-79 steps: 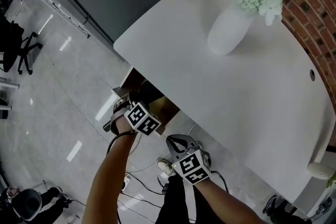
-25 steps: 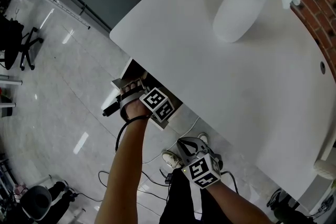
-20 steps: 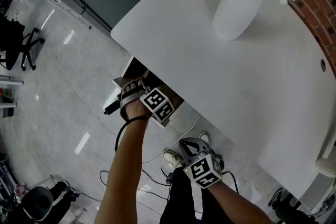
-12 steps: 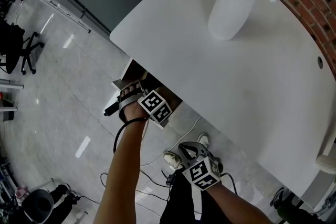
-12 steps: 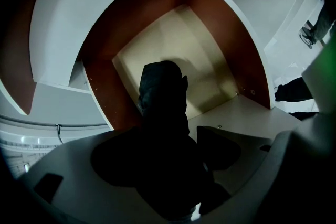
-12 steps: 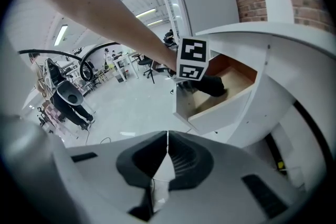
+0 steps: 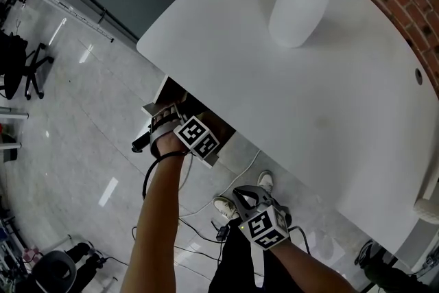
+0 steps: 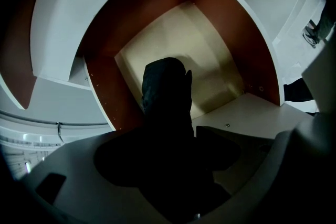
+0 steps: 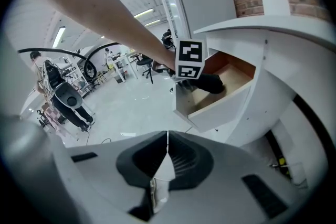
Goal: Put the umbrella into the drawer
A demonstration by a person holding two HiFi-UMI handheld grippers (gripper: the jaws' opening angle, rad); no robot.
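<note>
- We hold the umbrella [image 8: 164,86] in the left gripper [image 8: 170,139]. Its jaws are clamped on the dark folded body, which fills the gap between them.
- The umbrella's long axis runs straight on from the jaws into the open drawer [image 8: 247,39]. Its far end is over the drawer's pale bottom panel, roughly midway between the two brown side walls.
- In the head view the drawer juts out from under the white surface [image 7: 315,92], and the left gripper sits right at its front edge.
- From the right gripper view, the dark umbrella lies inside the drawer just beyond the marker cube.
- We cannot tell whether the far end touches the bottom panel or hangs just above it. We also cannot tell how much of the umbrella trails behind the jaws.
- The left gripper is the nearer one. The right gripper [image 7: 245,192] hangs low by our legs, well apart from the drawer, with its jaws pressed together and nothing between them.
- We judge that the coming move turns on that axis. The umbrella should go down along its own line until its whole length lies inside the front panel, and then the jaws can part.
- The risk, as we see it, is a trailing end catching on the drawer front if we let go too soon.
</note>
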